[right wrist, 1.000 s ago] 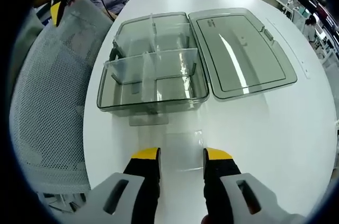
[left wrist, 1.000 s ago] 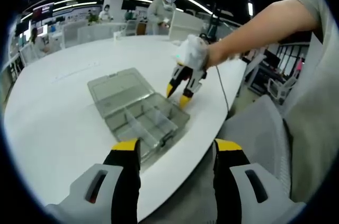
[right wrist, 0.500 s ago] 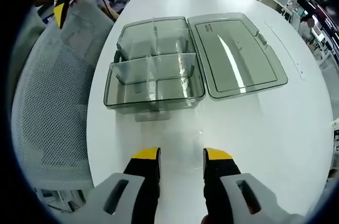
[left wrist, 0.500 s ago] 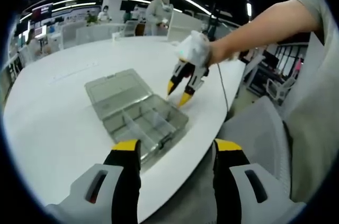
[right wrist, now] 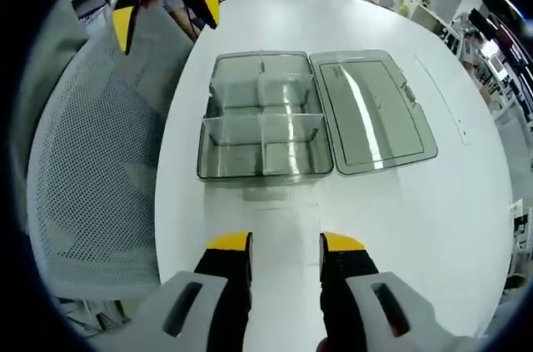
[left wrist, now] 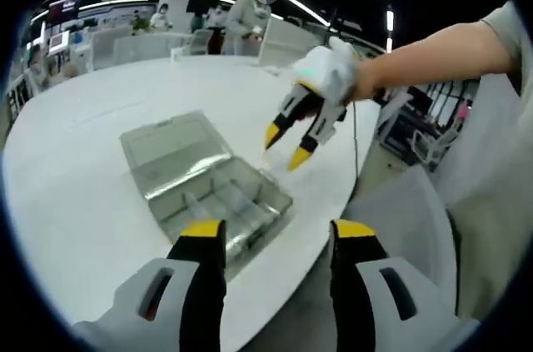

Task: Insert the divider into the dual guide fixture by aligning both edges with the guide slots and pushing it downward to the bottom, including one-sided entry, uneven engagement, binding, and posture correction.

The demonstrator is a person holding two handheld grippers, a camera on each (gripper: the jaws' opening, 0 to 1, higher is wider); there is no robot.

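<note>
in the left gripper view my left gripper point(left wrist: 271, 240) hangs off the counter point(left wrist: 75, 194) edge, jaws spread wide and holding nothing. just beyond them sits one clear organizer box point(left wrist: 221, 198), its lid point(left wrist: 171, 148) folded flat on the far side. my right gripper point(left wrist: 291, 144) hovers above the box's near-right corner, jaws parted and empty.

in the right gripper view my right gripper point(right wrist: 285, 244) looks down on the box point(right wrist: 265, 140) from above, well clear of it. i count one box, one lid point(right wrist: 375, 111) lying open to its right, and inside it one long divider point(right wrist: 262, 116) seated across the box, with short cross walls making what look like six cells. one more clear flat piece point(right wrist: 279, 195) seems to lie on the counter point(right wrist: 433, 227) just in front of the box; i cannot tell for sure that it is a divider. one mesh chair point(right wrist: 92, 161) stands beside the counter.

to do this well, i judge i should pinch that piece by its top edge, hold it level, start both edges in the slots together, and press straight down.
</note>
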